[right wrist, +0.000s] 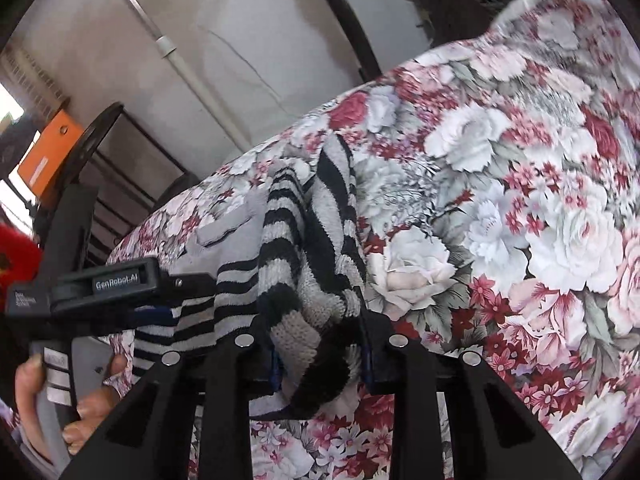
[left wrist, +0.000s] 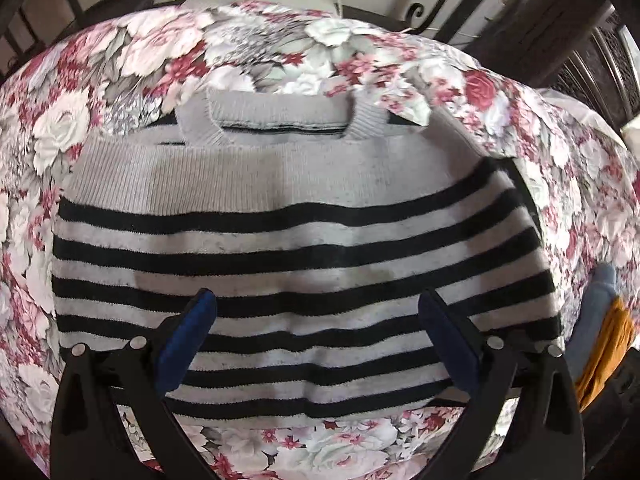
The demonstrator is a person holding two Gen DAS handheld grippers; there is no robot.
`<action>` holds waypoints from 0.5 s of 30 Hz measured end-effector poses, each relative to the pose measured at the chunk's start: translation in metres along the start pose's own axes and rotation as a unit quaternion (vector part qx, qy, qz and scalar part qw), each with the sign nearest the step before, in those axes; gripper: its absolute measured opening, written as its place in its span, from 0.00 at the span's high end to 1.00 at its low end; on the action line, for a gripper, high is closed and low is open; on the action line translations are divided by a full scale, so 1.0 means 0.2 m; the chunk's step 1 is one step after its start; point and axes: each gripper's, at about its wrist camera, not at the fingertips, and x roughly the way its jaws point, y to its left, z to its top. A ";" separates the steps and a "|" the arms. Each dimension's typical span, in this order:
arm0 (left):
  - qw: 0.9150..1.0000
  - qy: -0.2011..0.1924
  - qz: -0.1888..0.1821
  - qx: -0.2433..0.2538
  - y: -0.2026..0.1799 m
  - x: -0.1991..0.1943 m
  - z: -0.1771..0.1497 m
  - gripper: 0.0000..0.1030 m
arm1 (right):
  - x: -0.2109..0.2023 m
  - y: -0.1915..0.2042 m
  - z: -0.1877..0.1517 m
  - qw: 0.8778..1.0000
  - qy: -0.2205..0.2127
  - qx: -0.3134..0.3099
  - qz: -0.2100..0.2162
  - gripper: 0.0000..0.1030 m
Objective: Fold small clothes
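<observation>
The left gripper hangs with jaws spread above the striped sweater on the floral tablecloth. The right gripper pinches a bunched striped sleeve.

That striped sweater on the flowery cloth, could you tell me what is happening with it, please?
A person is folding a grey-and-black striped sweater on a floral tablecloth, with a handheld tool in each hand. The right tool is shut on a bunched sleeve of the sweater and holds it above the cloth. The left tool hangs open over the sweater's body, gripping nothing. The neckline lies flat at the far end.
</observation>
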 end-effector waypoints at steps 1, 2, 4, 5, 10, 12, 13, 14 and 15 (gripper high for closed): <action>1.000 0.004 0.008 0.003 -0.01 0.01 0.00 0.05 | 0.00 0.01 0.00 1.000 0.001 0.002 0.005 0.72; 1.000 0.010 0.017 0.003 0.00 0.04 -0.01 0.05 | -0.01 0.03 0.01 1.000 0.002 0.004 0.012 0.72; 1.000 0.016 0.021 -0.006 0.03 0.08 -0.03 0.05 | -0.02 0.08 0.02 1.000 0.000 0.001 0.023 0.72; 1.000 0.019 0.019 -0.016 0.06 0.10 -0.02 0.05 | -0.03 0.10 0.02 1.000 -0.001 -0.003 0.028 0.72; 0.999 0.018 0.007 -0.044 0.17 0.11 0.03 0.05 | -0.07 0.27 0.02 0.998 0.001 -0.020 0.056 0.73; 0.999 0.011 -0.017 -0.045 0.21 0.06 0.04 0.06 | -0.06 0.34 0.02 0.998 0.008 -0.018 0.068 0.73; 0.998 0.000 -0.017 -0.052 0.25 0.02 0.05 0.06 | -0.06 0.37 0.01 0.998 0.006 -0.016 0.067 0.73; 0.998 -0.010 -0.014 -0.059 0.28 -0.01 0.07 0.06 | -0.06 0.40 0.01 0.997 0.007 -0.016 0.069 0.73; 0.998 -0.016 -0.022 -0.062 0.32 -0.04 0.07 0.06 | -0.04 0.44 0.01 0.997 0.011 -0.013 0.076 0.73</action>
